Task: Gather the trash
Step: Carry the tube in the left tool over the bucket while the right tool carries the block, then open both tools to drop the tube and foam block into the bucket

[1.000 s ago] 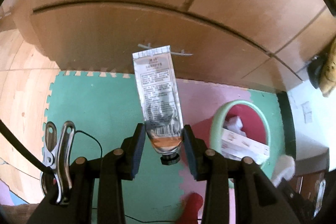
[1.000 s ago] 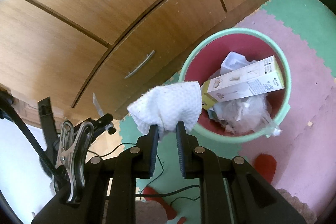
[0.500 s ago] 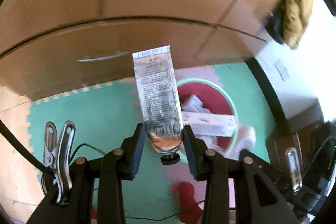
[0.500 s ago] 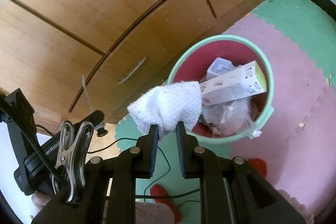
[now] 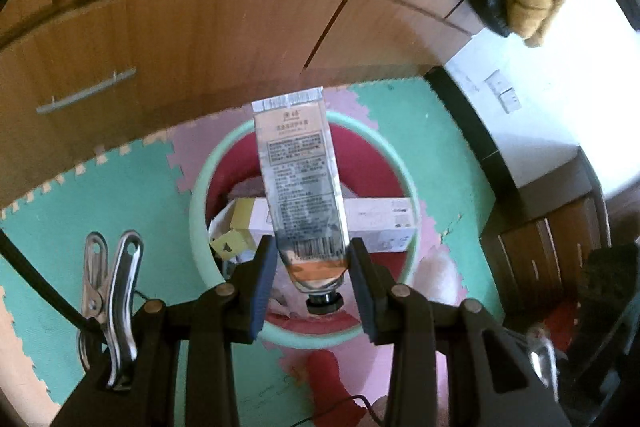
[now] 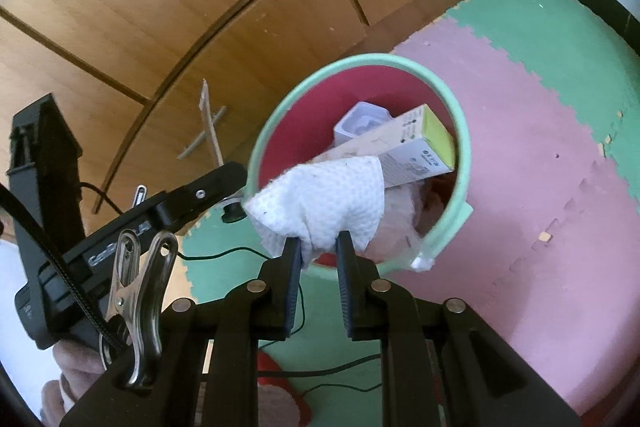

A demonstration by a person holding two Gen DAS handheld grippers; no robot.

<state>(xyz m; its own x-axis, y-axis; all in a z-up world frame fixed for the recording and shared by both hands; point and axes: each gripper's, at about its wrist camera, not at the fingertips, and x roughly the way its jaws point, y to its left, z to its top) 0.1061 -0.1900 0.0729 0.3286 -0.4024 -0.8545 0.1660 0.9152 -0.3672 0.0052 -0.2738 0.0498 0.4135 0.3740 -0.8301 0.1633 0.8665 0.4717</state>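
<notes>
A: Daylight blows out the wall [image 5: 560, 115] at the left view's right edge; the cabinet [image 5: 200, 27] there smears with motion blur.

B: The right view is sharper, with glare on the cabinet's top-left. Fisheye bends both views' edges.

Green-and-pink foam mat floor [image 6: 520, 131] carries a green-rimmed bin [image 6: 460, 131].

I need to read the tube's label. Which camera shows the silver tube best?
The left wrist view: the silver tube faces the camera, label and barcode visible, held in the left gripper over the bin. The right wrist view shows only its thin edge and cap beside the left gripper.
</notes>
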